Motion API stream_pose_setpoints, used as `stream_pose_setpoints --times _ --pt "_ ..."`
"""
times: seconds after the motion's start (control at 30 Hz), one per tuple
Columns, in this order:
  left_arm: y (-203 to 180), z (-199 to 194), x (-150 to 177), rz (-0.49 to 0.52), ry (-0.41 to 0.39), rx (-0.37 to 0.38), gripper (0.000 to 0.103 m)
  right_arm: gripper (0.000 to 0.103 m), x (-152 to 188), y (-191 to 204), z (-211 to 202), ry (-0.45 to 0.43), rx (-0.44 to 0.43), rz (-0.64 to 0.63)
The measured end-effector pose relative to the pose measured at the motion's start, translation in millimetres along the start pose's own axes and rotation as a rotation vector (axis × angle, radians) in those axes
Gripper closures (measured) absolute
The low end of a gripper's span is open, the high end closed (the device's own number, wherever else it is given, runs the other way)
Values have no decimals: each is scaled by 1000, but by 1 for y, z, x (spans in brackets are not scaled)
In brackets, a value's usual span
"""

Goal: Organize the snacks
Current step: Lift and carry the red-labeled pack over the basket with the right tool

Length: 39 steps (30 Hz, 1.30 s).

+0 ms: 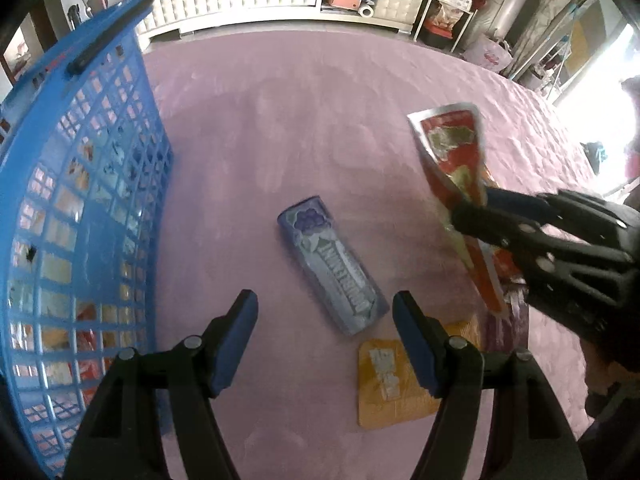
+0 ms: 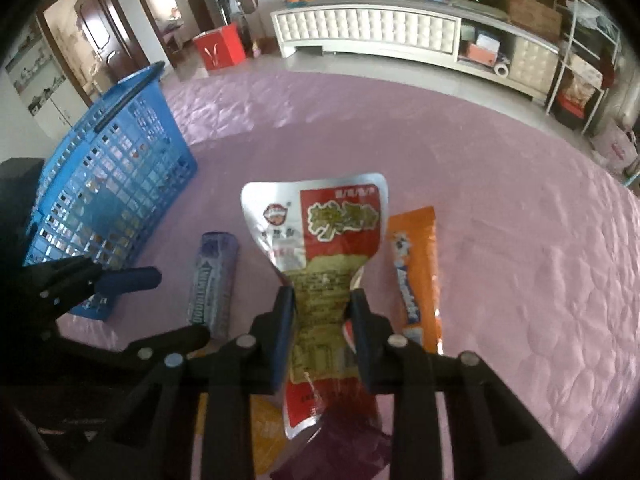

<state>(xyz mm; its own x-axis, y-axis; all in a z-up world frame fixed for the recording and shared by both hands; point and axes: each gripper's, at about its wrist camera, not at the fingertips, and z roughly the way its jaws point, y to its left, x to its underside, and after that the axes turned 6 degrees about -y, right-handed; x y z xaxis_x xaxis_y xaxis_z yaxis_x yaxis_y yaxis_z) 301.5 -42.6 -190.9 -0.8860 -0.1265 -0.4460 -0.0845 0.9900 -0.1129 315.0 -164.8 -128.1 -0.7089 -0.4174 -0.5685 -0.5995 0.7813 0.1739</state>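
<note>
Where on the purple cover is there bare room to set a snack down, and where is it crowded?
Free: the wide stretch of purple cover from the orange packet to the white cabinet, and the strip between the blue basket and the purple packet. Crowded: around the right gripper, pinching the red-and-silver pouch, and the yellow packet.

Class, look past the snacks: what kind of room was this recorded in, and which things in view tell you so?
Probably a living room in a home. A long white tufted cabinet lines the far wall, wooden doors open into other rooms, and a metal shelf rack holds household clutter.
</note>
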Motion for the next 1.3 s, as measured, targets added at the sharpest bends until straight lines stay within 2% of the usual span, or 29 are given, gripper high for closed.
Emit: stream_pose_setpoints --times 0.2,0.27,0.33,0.43,0.5,0.53,0.57,0.6,0.73,0.87,1.1,1.3 --pt "-6 8 -6 8 0 -43 36 71 0 -3 -12 -39 -13 28" --pt "-7 11 -8 1 0 -39 47 71 0 -4 -12 -43 -15 35" --pt "-8 12 -8 6 2 -8 65 71 1 -5 -14 -46 -9 43" --pt "-15 9 -7 43 -41 -55 71 71 2 -8 -15 -52 -4 71" --pt "-19 7 -7 58 -56 -50 76 71 2 -8 -19 -58 -2 76" --pt "-21 3 -7 68 -66 -38 86 71 2 -8 -23 -64 3 76" --pt "-23 -4 -8 81 -92 -31 90 71 2 -7 -27 -68 5 76" --pt "-25 -10 -9 92 -106 -27 103 71 0 -7 -31 -74 8 76" --pt "-30 -42 -10 132 -170 10 103 71 -4 0 -44 -90 31 72" --pt "-22 -68 -5 131 -196 52 103 71 -7 11 -62 -107 49 59" --pt "-10 -116 -3 131 -278 79 103 71 -20 39 -98 -169 61 29" --pt "4 -154 -12 130 -353 80 103 71 -37 73 -117 -213 38 -8"
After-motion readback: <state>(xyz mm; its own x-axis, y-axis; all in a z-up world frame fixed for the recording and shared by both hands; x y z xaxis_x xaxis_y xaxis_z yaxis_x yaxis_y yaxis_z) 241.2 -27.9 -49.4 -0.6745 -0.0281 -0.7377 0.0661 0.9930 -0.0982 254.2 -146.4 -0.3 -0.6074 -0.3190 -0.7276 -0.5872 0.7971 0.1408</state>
